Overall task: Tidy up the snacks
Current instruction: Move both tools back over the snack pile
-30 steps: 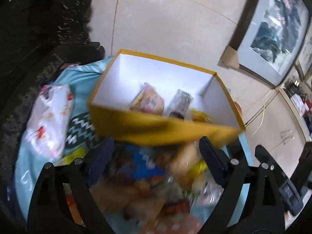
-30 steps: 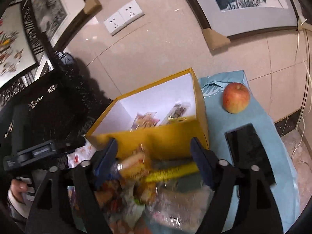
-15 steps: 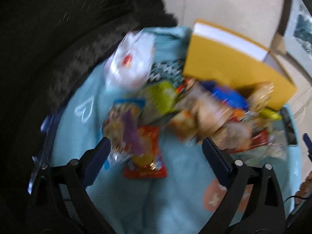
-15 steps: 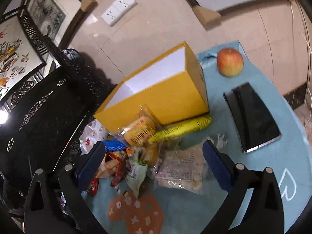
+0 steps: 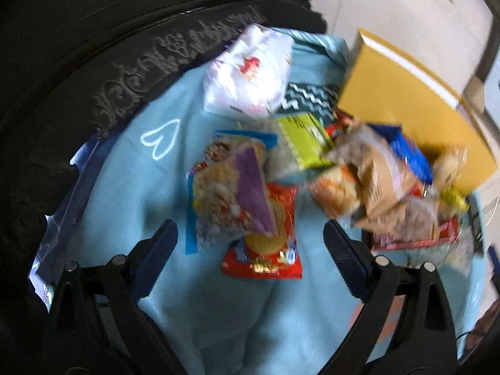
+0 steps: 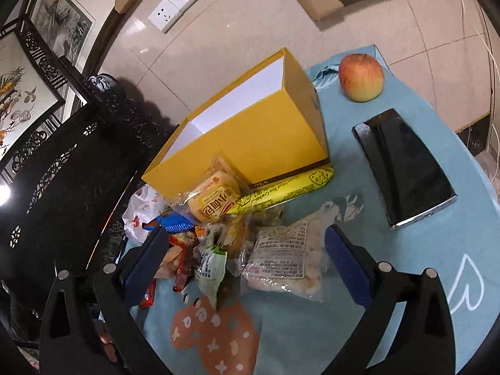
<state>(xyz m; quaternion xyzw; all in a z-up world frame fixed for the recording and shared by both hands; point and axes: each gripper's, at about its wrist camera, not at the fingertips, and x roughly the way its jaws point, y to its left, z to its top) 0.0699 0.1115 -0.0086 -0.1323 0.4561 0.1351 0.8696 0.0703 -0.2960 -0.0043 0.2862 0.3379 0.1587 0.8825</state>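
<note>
Two grippers hang over a table spread with a light blue cloth (image 6: 390, 281), and the yellow box (image 6: 268, 137) at its far side is the landmark. It stands open-topped with white inner walls; what lies inside is hidden. A black flat case (image 6: 403, 165) lies to the right of the box, apart from it, and an apple (image 6: 361, 76) sits beyond the box's right corner. A white plastic bag (image 5: 250, 72) rests off the box's left end. Heaped against the box's near wall are the snacks (image 6: 231, 228): a long yellow packet (image 6: 287, 190) touching its base, a small bread pack (image 6: 214, 200) leaning on it, and a clear printed bag (image 6: 284, 259) nearer.

The right gripper (image 6: 247, 265) has just been opening; its jaws stand wide above the heap, gripping nothing. The left gripper (image 5: 250, 256) is likewise spread wide, holding nothing, a red biscuit packet (image 5: 265, 240) lying between its fingers.
</note>
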